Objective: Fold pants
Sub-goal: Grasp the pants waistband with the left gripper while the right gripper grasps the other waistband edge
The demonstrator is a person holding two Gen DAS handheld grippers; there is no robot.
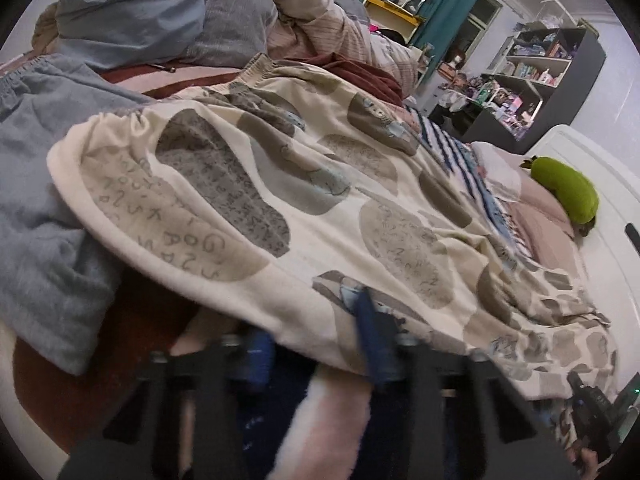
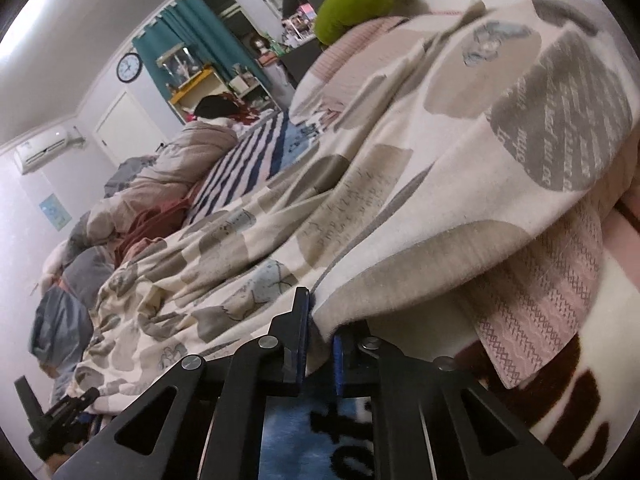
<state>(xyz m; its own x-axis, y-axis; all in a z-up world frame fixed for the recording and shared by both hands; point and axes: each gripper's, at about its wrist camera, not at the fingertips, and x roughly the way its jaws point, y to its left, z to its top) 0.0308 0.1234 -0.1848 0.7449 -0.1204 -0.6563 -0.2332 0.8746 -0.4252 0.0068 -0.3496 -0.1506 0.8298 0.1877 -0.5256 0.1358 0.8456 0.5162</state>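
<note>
Cream pants (image 1: 320, 200) printed with grey and beige circles lie stretched across the bed, elastic waistband at the left in the left wrist view. My left gripper (image 1: 316, 344) has its blue-padded fingers (image 1: 374, 340) astride the near edge of the pants near the waist; one finger lies on top, the other is under the cloth. My right gripper (image 2: 320, 332) is shut on the near edge of the same pants (image 2: 400, 200) at the leg end. Each gripper shows in the other's view, the right one (image 1: 592, 408) and the left one (image 2: 60, 412).
A grey-blue garment (image 1: 44, 216) lies left of the pants. A heap of clothes and bedding (image 1: 224, 20) is behind. A striped blanket (image 2: 248, 160), a pink pillow (image 1: 548, 220) and a green plush (image 1: 568, 188) lie on the bed. Shelves (image 1: 532, 76) stand by the wall.
</note>
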